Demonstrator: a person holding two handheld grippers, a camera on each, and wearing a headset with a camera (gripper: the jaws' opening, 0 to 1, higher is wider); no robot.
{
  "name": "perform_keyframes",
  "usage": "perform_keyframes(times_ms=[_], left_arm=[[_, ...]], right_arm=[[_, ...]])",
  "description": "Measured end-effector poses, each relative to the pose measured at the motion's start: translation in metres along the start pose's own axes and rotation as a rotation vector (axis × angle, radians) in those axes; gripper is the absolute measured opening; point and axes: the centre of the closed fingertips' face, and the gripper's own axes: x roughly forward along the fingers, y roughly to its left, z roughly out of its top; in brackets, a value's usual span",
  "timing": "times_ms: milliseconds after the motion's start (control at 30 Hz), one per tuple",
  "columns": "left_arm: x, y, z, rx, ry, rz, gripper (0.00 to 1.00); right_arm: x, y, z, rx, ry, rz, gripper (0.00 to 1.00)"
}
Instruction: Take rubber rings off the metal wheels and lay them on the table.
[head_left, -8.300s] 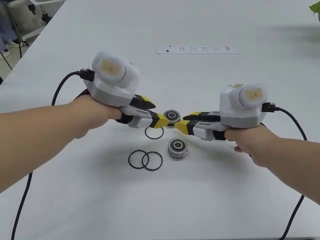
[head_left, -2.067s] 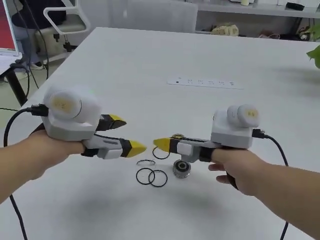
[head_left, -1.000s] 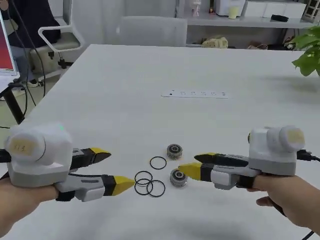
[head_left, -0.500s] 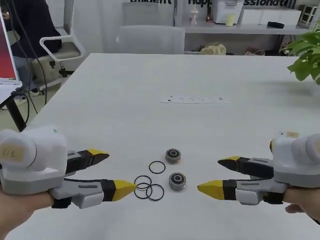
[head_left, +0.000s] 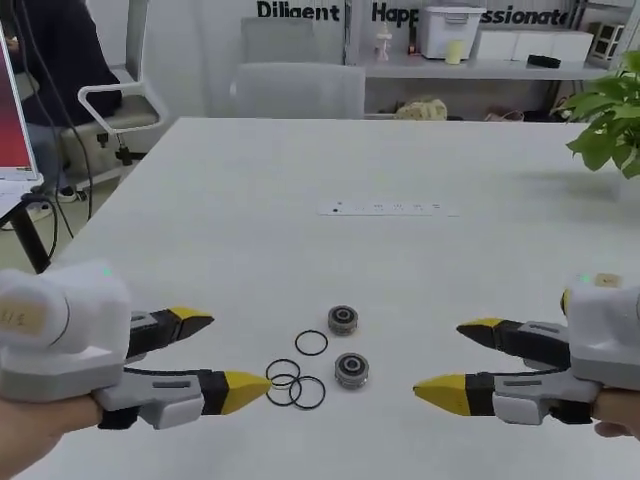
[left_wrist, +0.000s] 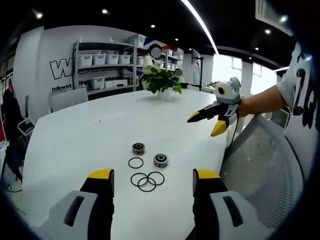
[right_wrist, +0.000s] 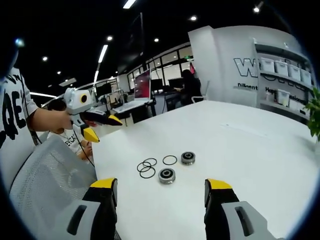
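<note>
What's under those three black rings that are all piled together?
Only the white table, which shows through their open middles. The three rings overlap one another, but which one lies lowest is too small to tell. They are too thin to cover anything else.

Far wheel (head_left: 343, 319), earlier clamped between both grippers above the table (head_left: 300, 180), has been set down just beyond the near wheel (head_left: 351, 368). One more ring has been laid down: three are now overlapped in a cluster (head_left: 290, 383), where two were. Left gripper (head_left: 239, 350) and right gripper (head_left: 437, 358) have been drawn well apart, jaws spread, nothing held.
</note>
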Motion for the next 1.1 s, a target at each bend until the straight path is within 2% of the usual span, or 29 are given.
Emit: perform_keyframes(times_ms=[300,667,1100], left_arm=[[0.002,-0.004,0.002,-0.010,-0.002,-0.001,0.61],[0.005,-0.005,0.005,-0.019,-0.004,0.003,0.61],[0.007,-0.004,-0.001,-0.037,-0.002,0.023,0.61]], right_arm=[[-0.005,-0.001,-0.001,-0.002,-0.008,-0.019,0.70],[-0.003,-0.003,-0.012,-0.015,0.010,-0.019,0.70],[-0.002,-0.005,-0.022,-0.031,0.028,0.005,0.71]])
